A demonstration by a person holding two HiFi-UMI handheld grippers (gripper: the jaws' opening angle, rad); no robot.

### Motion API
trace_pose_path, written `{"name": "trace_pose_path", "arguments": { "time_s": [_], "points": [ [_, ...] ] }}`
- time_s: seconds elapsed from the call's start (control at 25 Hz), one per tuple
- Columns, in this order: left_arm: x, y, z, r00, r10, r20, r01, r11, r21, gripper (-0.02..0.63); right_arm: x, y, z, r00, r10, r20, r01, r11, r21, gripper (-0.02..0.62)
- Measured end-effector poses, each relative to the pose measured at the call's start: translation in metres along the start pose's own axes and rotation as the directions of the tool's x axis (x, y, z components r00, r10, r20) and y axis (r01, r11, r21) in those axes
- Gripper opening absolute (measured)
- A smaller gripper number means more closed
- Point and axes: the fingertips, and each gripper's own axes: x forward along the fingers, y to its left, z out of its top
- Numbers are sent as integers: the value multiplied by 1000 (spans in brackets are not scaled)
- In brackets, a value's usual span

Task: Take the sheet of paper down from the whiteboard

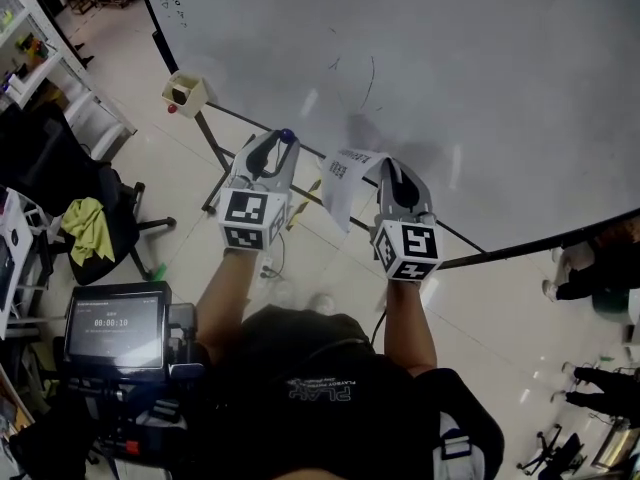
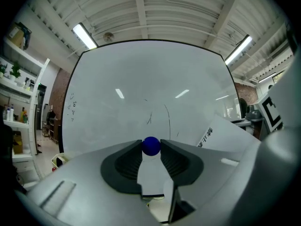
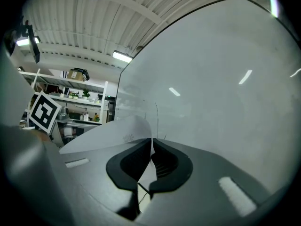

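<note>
With the right tool (image 3: 151, 144) clenched on the sheet of paper (image 1: 343, 181) and the left tool (image 1: 284, 146) gripping the blue magnet (image 2: 151, 146), draw the sheet gently clear of the whiteboard (image 1: 450, 58).

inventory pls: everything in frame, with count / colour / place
whiteboard: 1, white, on a black stand, straight ahead
sheet of paper: 1, white with black print, curled in front of the whiteboard
blue ball: 1, blue, at the left gripper's tips
box: 1, beige, open, by the stand's left side
office chair: 1, black, floor at left
cloth: 1, yellow-green, draped on the office chair
screen: 1, dark, showing a timer, lower left
bystanders' legs: count unclear, dark, right edge
left gripper: 1, grey, shut on the blue ball
right gripper: 1, grey, shut on the sheet of paper
</note>
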Motion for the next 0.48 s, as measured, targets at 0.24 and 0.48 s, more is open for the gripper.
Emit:
{"name": "trace_pose_path", "arguments": {
  "time_s": [0.24, 0.48],
  "points": [
    [-5, -37, 10, 1000, 21, 20, -21, 999, 31, 123, -30, -13, -4, 1000, 12, 11, -11, 999, -31, 14],
    [-9, -64, 8, 999, 24, 34, -23, 1000, -14, 123, -51, -14, -11, 999, 27, -19, -29, 996, -88, 14]
  ]
}}
